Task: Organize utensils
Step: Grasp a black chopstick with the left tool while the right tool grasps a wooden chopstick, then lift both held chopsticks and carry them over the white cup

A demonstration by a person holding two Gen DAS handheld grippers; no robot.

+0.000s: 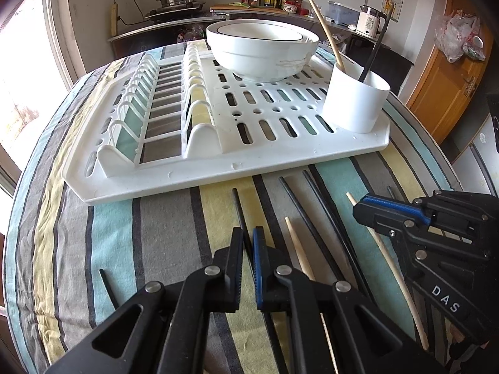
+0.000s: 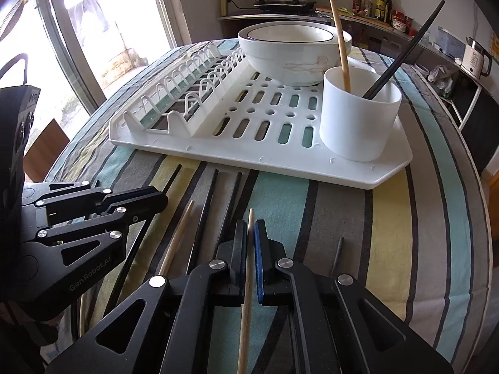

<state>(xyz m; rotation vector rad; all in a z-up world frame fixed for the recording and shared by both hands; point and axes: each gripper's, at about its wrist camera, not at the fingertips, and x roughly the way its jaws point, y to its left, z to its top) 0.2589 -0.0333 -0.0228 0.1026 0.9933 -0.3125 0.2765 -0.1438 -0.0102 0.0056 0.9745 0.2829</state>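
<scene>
A: Left gripper [image 1: 248, 237] state?
B: Clamped narrow on a black chopstick [image 1: 238, 208], tip poking out ahead of the fingertips toward the dish rack [image 1: 218, 165]

A: Right gripper [image 2: 250, 233]?
B: Pinched shut on a wooden chopstick [image 2: 248, 283], stick running straight between the jaws, tip just past the fingertips

A: Long axis of each?
B: Both lying roughly along the gripper's own pointing line, flat on the striped tablecloth [image 2: 312, 218], aimed at the rack edge

A: Target?
B: Probably the white utensil cup [image 2: 358, 118], ahead and to the right of the right gripper, on the rack's near right corner. Already holding one wooden and one black chopstick, both leaning out

A: Nearer hand?
B: Right one, judging by both views; from the left gripper the cup sits far ahead-right, past the right gripper

A: Leftovers?
B: More black chopsticks and one wooden one between the two grippers, all parallel, same heading

A: Next move needs?
B: Likely lift, tip upright, then drop in over the cup rim; bowls [image 2: 293, 53] just behind the cup, a bump risk
</scene>
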